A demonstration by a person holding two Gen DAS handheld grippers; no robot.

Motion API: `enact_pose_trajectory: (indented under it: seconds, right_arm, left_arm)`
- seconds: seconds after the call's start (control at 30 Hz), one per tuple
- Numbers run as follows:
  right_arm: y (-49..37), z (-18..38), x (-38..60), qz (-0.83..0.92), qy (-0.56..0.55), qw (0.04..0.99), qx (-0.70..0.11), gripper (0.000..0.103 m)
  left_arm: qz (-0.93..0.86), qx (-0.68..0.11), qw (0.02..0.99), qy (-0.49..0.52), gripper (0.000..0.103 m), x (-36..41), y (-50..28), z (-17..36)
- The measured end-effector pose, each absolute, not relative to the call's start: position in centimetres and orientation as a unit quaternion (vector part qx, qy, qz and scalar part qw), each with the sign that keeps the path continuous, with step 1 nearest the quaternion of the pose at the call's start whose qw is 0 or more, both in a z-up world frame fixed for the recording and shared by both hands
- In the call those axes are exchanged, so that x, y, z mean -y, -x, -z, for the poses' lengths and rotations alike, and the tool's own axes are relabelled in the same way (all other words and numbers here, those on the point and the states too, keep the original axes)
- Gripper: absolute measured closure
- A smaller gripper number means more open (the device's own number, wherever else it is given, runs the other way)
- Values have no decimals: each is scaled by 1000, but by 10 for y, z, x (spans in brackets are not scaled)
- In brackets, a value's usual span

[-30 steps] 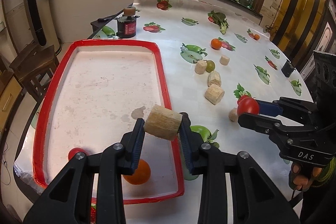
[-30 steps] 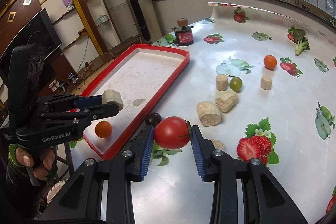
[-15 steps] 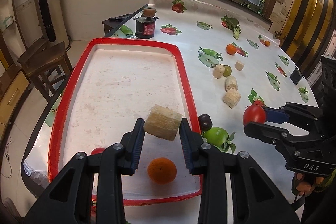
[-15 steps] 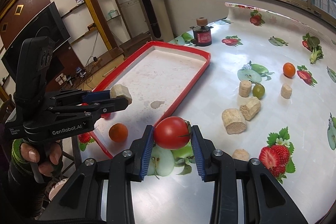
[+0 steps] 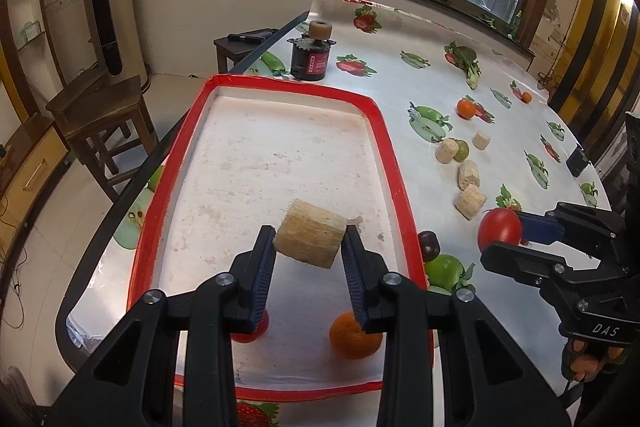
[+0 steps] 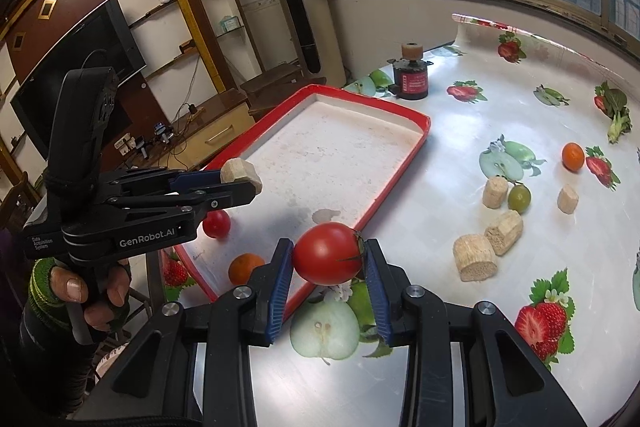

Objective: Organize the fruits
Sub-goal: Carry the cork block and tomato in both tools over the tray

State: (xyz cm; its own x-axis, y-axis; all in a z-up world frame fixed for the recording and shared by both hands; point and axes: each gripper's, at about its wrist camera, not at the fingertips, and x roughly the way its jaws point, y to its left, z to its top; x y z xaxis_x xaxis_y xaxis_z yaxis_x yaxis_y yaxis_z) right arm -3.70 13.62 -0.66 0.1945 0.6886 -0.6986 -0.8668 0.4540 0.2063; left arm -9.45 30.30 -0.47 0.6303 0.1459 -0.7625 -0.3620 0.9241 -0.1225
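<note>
My left gripper (image 5: pixel 308 247) is shut on a beige fibrous block (image 5: pixel 310 238) and holds it in the air over the near half of the red-rimmed tray (image 5: pixel 396 163). In the tray lie an orange (image 5: pixel 352 337) and a small red tomato (image 6: pixel 216 223). My right gripper (image 6: pixel 326 257) is shut on a large red tomato (image 6: pixel 327 253), held above the tray's right rim (image 6: pixel 394 183). In the right wrist view the left gripper (image 6: pixel 240 179) shows from the side with its block (image 6: pixel 240 175).
On the fruit-print tablecloth right of the tray lie several beige blocks (image 6: pixel 475 258), a green grape (image 6: pixel 519 197), an orange (image 6: pixel 573 156) and a dark plum (image 5: pixel 429 246). A dark jar (image 5: pixel 311 57) stands behind the tray. A wooden stool (image 5: pixel 100 107) is beyond the table's left edge.
Both grippers have drifted left with their loads. The block now hangs over the tray's middle instead of its right rim, and the tomato has come from the tablecloth to the rim.
</note>
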Motion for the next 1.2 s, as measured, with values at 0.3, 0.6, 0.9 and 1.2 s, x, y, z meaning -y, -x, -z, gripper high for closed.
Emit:
enact_pose_trajectory:
  seconds: [0.3,0.6,0.9,1.2]
  right_arm:
    - [40,10,-155,-521,123,754,-380,67]
    - [41,14,-173,-532,130,744,-383,67]
    - [37,28,-200,-538,142,731,-395,67]
    - [36,56,-223,-538,162,713,-419,67]
  left_arm:
    - [-153,-405,891,137,72,-319,99,5]
    - [-159,-409,887,144,72,-331,96,8]
    - [-163,-431,871,171,72,-348,88,32]
    - [-162,-444,863,177,72,-354,85,47]
